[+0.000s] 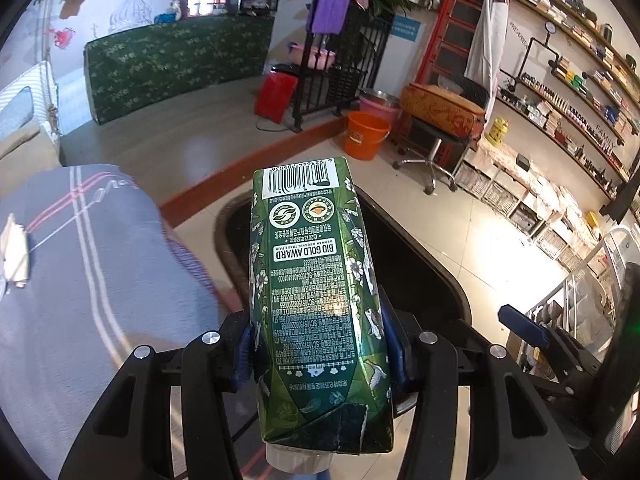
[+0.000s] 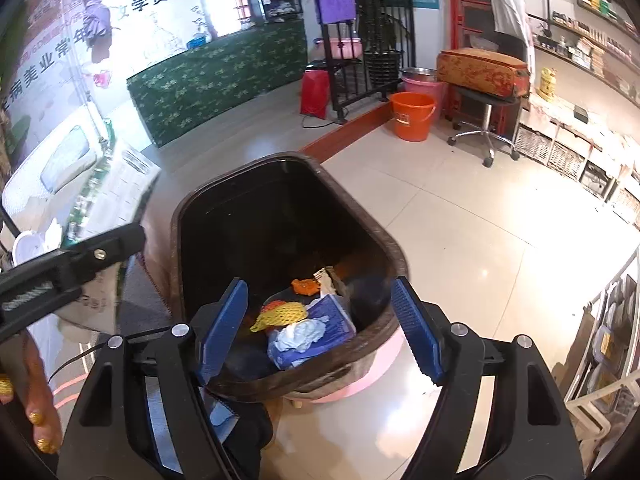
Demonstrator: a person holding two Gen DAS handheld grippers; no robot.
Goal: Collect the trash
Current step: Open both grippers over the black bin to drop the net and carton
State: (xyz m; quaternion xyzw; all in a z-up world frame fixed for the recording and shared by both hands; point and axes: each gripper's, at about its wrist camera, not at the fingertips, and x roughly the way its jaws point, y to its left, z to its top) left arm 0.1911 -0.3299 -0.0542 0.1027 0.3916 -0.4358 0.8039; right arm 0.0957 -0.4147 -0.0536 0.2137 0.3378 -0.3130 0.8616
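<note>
A green drink carton [image 1: 316, 272] with a white cap at its near end sits between my left gripper's [image 1: 320, 340] blue pads, which press on both its sides. Behind the carton is the dark trash bin [image 1: 440, 256]. In the right wrist view the bin's brown rim [image 2: 384, 236] lies just under my right gripper [image 2: 320, 284], whose jaws stand wide open with nothing between them. Inside the bin lie a blue packet [image 2: 332, 316], a yellow foam net [image 2: 280, 316], crumpled white paper [image 2: 304, 332] and an orange scrap [image 2: 306, 286].
A grey striped cushion [image 1: 80, 280] fills the left. An orange bucket [image 2: 412, 116], a pink tub and a swivel chair [image 2: 484, 136] stand beyond on the tiled floor. Shelves line the right wall. A hand with gold nails [image 2: 36, 400] is at lower left.
</note>
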